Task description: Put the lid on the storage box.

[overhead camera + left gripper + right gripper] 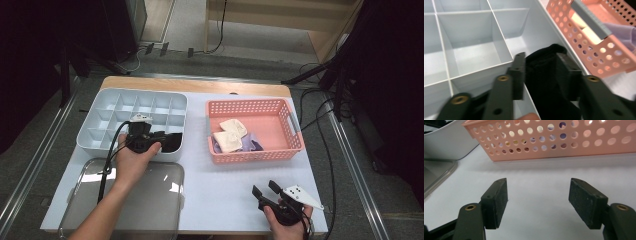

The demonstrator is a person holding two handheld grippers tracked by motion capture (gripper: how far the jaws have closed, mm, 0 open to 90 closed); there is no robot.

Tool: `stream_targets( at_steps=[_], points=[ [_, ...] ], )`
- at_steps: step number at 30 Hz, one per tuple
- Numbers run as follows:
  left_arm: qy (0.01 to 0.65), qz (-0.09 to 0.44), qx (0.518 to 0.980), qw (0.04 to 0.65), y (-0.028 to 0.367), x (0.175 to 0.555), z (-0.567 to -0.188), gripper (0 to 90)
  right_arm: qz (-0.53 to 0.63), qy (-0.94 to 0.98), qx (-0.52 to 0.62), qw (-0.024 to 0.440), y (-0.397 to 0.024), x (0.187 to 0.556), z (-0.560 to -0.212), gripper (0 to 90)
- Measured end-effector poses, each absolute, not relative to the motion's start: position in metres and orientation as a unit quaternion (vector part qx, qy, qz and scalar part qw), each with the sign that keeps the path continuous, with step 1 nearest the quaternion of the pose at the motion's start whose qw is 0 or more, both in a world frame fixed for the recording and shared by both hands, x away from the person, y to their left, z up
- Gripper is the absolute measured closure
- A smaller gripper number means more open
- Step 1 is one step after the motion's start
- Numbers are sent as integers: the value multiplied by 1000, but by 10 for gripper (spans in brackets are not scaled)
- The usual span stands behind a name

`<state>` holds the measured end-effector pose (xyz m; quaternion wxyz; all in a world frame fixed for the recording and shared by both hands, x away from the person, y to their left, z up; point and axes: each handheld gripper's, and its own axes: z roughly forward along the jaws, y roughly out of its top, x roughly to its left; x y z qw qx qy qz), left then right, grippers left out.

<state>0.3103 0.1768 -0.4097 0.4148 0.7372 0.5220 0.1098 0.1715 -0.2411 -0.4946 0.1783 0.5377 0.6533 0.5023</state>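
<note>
My left gripper [176,139] [541,58] reaches into the near right compartment of the pale grey divided tray [115,95] [471,37]. A black cloth bundle [172,146] [544,85] lies in that compartment between the jaws, which stand open around it; I cannot make out any squeeze on it. My right gripper [265,189] [538,192] rests low over the white table near the front right edge, open and holding nothing. It faces the pink perforated basket [250,104] [564,142] [584,45].
Inside the basket lie cream cloth pieces [229,135] and a purple one [254,144]. A clear plastic lid [150,200] [436,173] sits at the front left under my left forearm. Cables run across the floor beyond the table.
</note>
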Motion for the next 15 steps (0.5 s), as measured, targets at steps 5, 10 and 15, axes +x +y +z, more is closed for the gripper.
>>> stream_targets(
  at_steps=[5,10,15],
  points=[
    [506,121,728,447,182,297,-401,319,500,654,538,179,-241,171,-494,323],
    [472,106,731,481,188,279,-396,142,497,656,539,180,-240,171,-495,322],
    [467,124,732,480,193,262,-400,101,494,659,537,183,-239,172,-495,322]
  ],
)
